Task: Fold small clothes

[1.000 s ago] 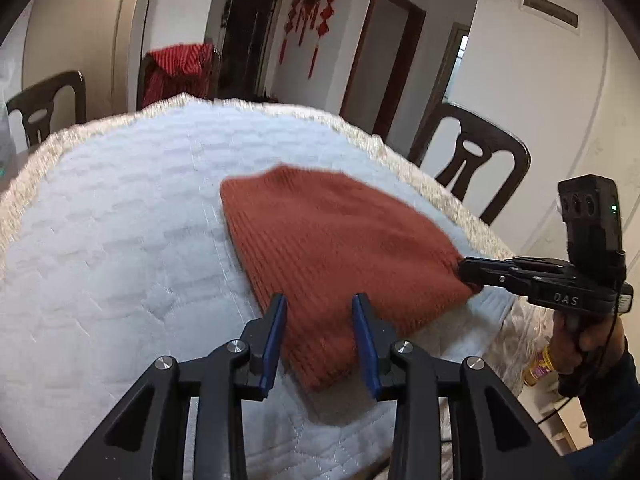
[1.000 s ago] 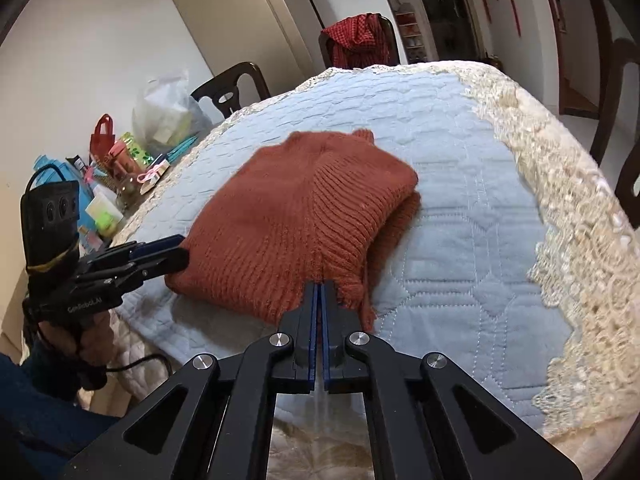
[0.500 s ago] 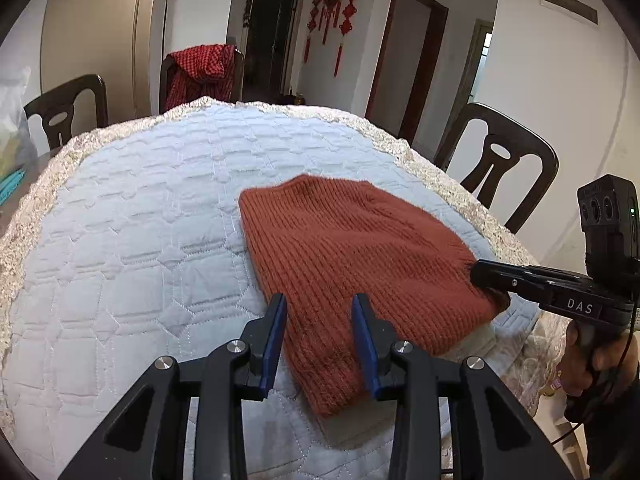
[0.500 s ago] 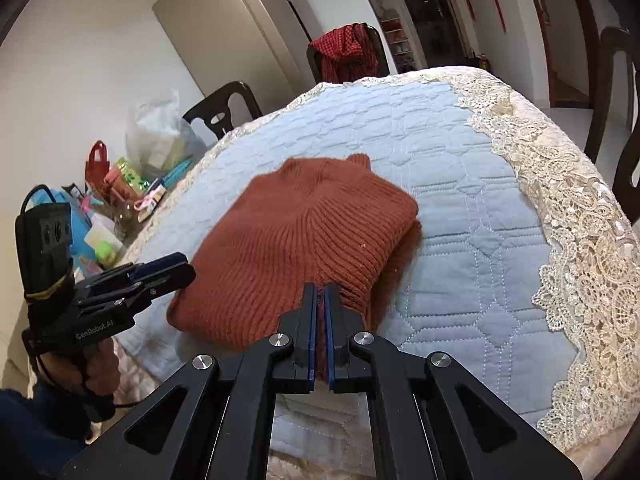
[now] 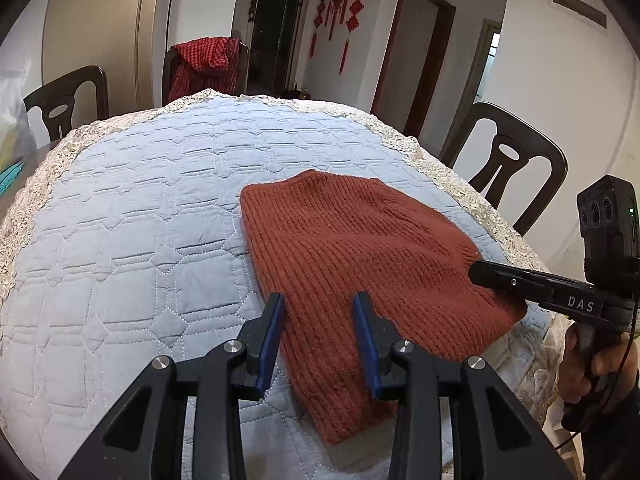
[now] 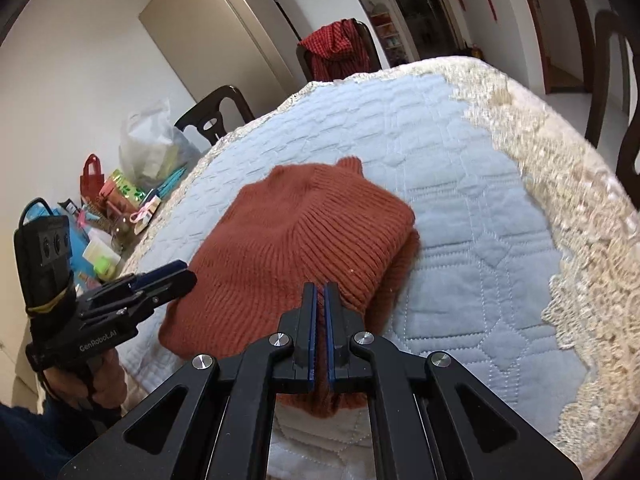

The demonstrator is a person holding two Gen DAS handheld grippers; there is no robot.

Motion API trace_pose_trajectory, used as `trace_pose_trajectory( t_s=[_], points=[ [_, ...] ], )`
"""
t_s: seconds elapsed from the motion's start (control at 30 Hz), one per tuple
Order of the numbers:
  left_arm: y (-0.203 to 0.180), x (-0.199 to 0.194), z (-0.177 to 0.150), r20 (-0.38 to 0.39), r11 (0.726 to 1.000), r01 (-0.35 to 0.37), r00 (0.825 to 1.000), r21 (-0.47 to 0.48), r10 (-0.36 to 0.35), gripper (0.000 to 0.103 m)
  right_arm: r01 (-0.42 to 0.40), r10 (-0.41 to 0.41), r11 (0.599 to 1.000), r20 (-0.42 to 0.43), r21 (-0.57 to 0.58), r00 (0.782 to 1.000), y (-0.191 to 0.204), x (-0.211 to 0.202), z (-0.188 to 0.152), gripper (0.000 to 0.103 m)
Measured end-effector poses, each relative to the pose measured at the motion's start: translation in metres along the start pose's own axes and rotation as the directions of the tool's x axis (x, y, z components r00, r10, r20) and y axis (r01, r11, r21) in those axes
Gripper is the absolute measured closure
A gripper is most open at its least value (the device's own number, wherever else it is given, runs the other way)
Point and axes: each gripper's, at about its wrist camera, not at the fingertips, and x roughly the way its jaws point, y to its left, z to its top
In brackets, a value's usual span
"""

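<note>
A folded rust-red sweater (image 5: pixel 360 276) is seen lying on a quilted blue cloth (image 5: pixel 132 248) edged with cream lace, toward the cloth's near right side. In the left wrist view, the left gripper (image 5: pixel 319 312) is held low over the sweater's near-left edge, its blue-padded fingers (image 5: pixel 272 332) spread apart with knit visible between them; whether they touch the fabric cannot be told. At 3 o'clock in that view, the right gripper (image 5: pixel 476 272) is shown reaching the sweater's near-right corner, gripped by a hand (image 5: pixel 588 364) at 4 o'clock.

The right wrist view adds what the first lacks: the right gripper (image 6: pixel 320 300) is shown with its fingers nearly together, a thin slit left between the pads, and sweater fabric lying in and under that slit. The sweater's ribbed collar (image 6: pixel 348 166) is seen at its far end, at 12 o'clock, and a second layer shows under the top fold at the right. At 9 o'clock the left gripper (image 6: pixel 176 276) is seen from the side, beside the sweater's left edge, with clutter and a plastic bag (image 6: pixel 152 148) beyond at 10 o'clock.

Only the left view shows the red hanging ornaments (image 5: pixel 340 0) at 12 o'clock. A red checked garment (image 5: pixel 204 64) draped on a chair appears in both.
</note>
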Motion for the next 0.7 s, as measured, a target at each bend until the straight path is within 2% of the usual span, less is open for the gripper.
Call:
trace_pose_trajectory(
  t_s=[0.33,0.4,0.53,0.57,0.63,0.7],
  points=[
    [0.004,0.0,0.0,-0.005,1.0,0.011,1.0,-0.024,-0.011,0.062,-0.003,0.003,1.0,-0.001,0.013,1.0,-0.001,-0.005,0.002,0.1],
    [0.008,-0.003,0.002,-0.001,0.999,0.018,1.0,-0.044,-0.018,0.062,0.003,-0.004,1.0,0.007,0.02,1.0,-0.002,-0.008,0.004,0.1],
    [0.027,-0.007,0.005,0.018,0.991,0.042,0.999,-0.124,-0.04,0.055,0.002,-0.004,0.998,0.02,0.061,1.0,-0.011,-0.017,0.008,0.098],
    [0.032,-0.007,0.005,0.018,0.988,0.045,0.999,-0.145,-0.043,0.054,0.007,-0.009,0.998,0.024,0.068,1.0,-0.013,-0.018,0.009,0.096],
    [0.039,-0.006,0.005,0.015,0.982,0.057,0.998,-0.178,-0.055,0.054,0.021,-0.024,0.997,0.031,0.08,0.999,-0.016,-0.019,0.01,0.071],
    [0.041,-0.006,0.006,0.018,0.979,0.072,0.997,-0.192,-0.07,0.055,0.013,-0.017,0.996,0.039,0.093,0.999,-0.018,-0.021,0.01,0.063]
  ],
)
